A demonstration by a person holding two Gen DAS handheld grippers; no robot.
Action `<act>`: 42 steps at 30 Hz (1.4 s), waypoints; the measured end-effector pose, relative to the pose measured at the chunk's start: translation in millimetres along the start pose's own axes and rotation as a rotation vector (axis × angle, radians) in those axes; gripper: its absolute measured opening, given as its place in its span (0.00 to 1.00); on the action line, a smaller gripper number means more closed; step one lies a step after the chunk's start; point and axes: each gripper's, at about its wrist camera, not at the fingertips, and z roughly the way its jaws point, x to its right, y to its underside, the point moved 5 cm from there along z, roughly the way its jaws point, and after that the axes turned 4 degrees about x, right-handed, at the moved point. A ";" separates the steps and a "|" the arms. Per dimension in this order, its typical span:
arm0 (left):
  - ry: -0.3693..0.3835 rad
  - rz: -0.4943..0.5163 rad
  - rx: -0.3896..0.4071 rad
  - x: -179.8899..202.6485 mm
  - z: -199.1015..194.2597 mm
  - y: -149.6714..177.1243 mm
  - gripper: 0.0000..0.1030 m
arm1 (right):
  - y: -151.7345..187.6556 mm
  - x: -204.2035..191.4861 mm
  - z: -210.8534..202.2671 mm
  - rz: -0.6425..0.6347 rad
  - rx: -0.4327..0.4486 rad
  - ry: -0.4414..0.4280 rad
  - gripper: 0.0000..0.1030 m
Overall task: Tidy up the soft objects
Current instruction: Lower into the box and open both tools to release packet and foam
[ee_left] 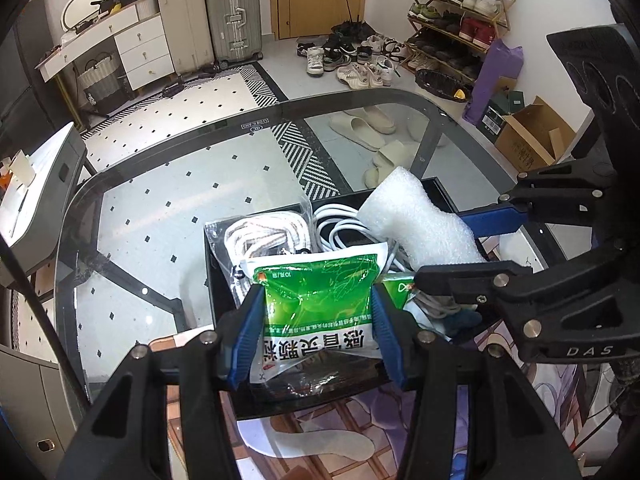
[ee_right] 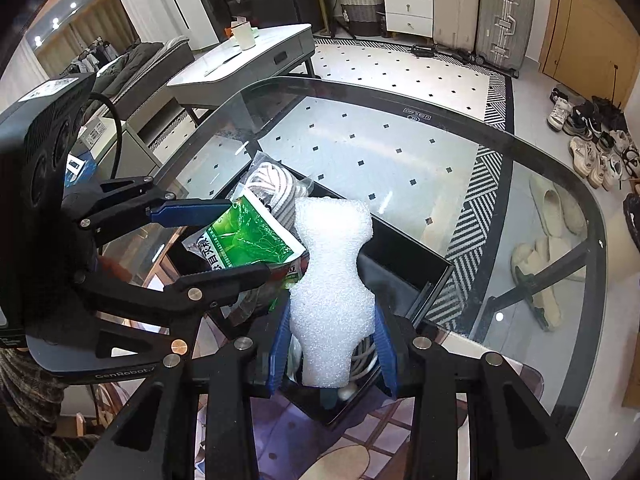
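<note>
The left gripper [ee_left: 318, 320] is clamped on a green sachet [ee_left: 320, 304], its blue pads pressing both side edges, and the right gripper [ee_right: 332, 344] pinches a white foam piece [ee_right: 330, 280] at its narrowed waist. Both loads hang over a black box [ee_right: 404, 252], the sachet to the left and the foam to the right, their near edges almost meeting. The two grippers stand close side by side, so little room is left between them, while the box's far right corner is bare. Under the sachet lies a bagged coil of white rope [ee_left: 256, 236], and beside it a white cable [ee_left: 340, 228] spreads below the foam; these fill most of the box floor. The box sits near the front of a glass table [ee_left: 160, 184] with rounded corners and a dark rim, and a printed mat [ee_right: 304, 432] shows under the box's near edge. The rest of the glass is clear. Through it show a patterned rug [ee_right: 400, 80] and pale slippers [ee_left: 364, 124]. Further out stand suitcases [ee_left: 232, 20], a shoe rack [ee_left: 460, 12] and a cardboard box [ee_left: 532, 136].
</note>
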 end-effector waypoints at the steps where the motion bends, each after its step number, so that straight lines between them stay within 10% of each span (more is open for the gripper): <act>1: 0.003 -0.005 -0.003 -0.1 2.0 0.3 0.50 | 0.2 -0.3 2.1 -0.001 -0.006 0.002 0.37; 22: 0.014 -0.047 0.044 -11.7 -16.0 4.9 0.84 | 4.7 2.9 -14.2 0.025 0.023 0.006 0.49; 42: -0.047 -0.081 0.245 -26.1 -72.2 25.4 1.00 | 31.7 2.3 -77.8 0.059 0.299 0.065 0.98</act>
